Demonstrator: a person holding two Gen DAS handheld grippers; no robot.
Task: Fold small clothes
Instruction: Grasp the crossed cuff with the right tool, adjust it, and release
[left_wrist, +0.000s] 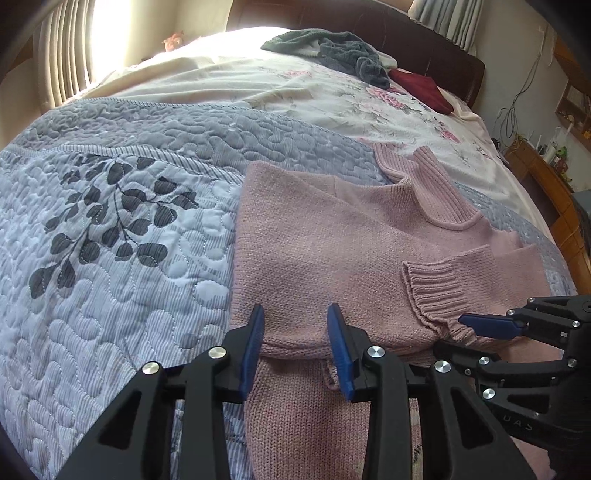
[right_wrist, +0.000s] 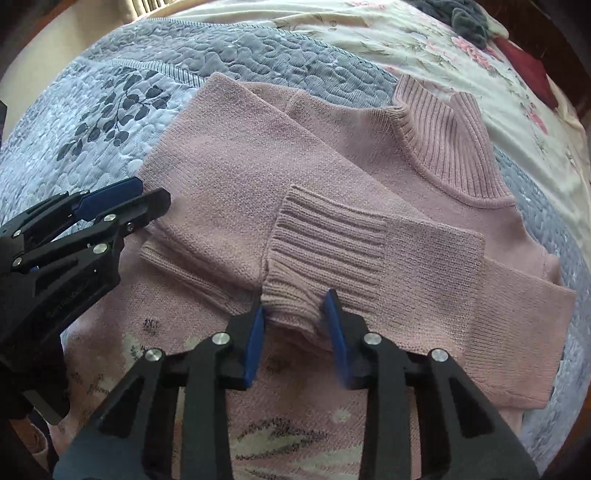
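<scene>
A pink knit sweater (left_wrist: 314, 236) lies flat on the bed, its ribbed collar (right_wrist: 443, 136) at the far right. One sleeve is folded across the body, with its ribbed cuff (right_wrist: 325, 243) pointing toward me. My right gripper (right_wrist: 295, 301) is shut on the near corner of that cuff, which bunches between the blue pads. From the left wrist view, the right gripper (left_wrist: 461, 336) bites the cuff (left_wrist: 436, 291) from the right. My left gripper (left_wrist: 295, 308) stands open over the sweater's left part, straddling a folded edge that lies flat. The left gripper (right_wrist: 151, 190) enters the right wrist view from the left.
A blue-grey quilt (left_wrist: 110, 221) with a leaf pattern covers the near bed. Behind it lies a floral sheet (left_wrist: 332, 99). A dark grey-green cloth pile (left_wrist: 332, 48) and a red cloth (left_wrist: 421, 88) lie by the brown headboard (left_wrist: 369, 22). Wooden furniture (left_wrist: 546, 184) lines the right.
</scene>
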